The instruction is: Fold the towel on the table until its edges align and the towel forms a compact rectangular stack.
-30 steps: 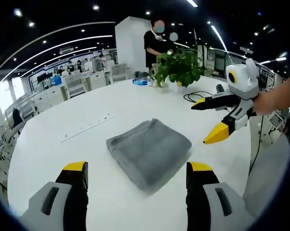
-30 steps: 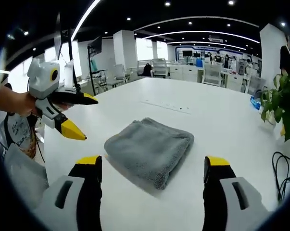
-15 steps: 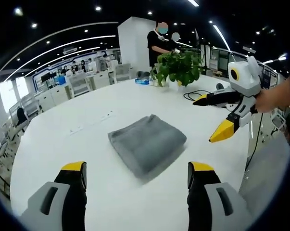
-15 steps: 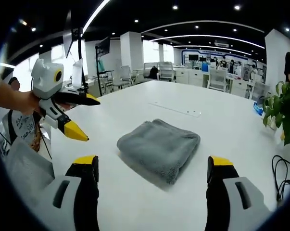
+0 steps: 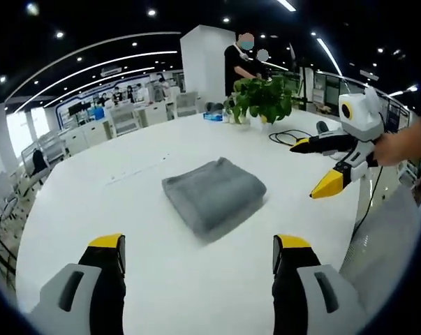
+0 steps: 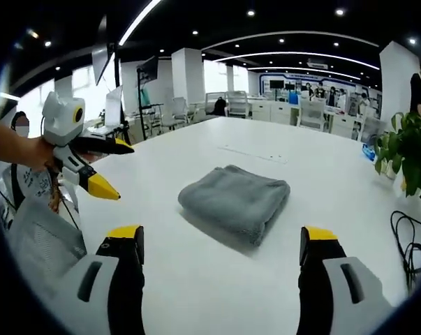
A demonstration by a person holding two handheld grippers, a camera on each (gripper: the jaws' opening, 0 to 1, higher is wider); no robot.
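Towel (image 5: pixel 213 197) lies folded in a compact grey stack mid-table (image 5: pixel 91 209), well clear of both my claws, left gripper (image 5: pixel 196 259) and right gripper (image 6: pixel 220 252), each wide open and holding nothing. I judge the fold done, so the best move is to hold back and leave it undisturbed. My left gripper view shows the plant (image 5: pixel 260 98) with a person behind; the right gripper view shows a cable (image 6: pixel 410 241).

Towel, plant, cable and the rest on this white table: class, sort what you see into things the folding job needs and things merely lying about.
Belongs to the job:
- grey towel, folded, lying on the white table
- left gripper, open
- right gripper, open

Just lying about:
- potted plant
- black cable
- blue box beside the plant
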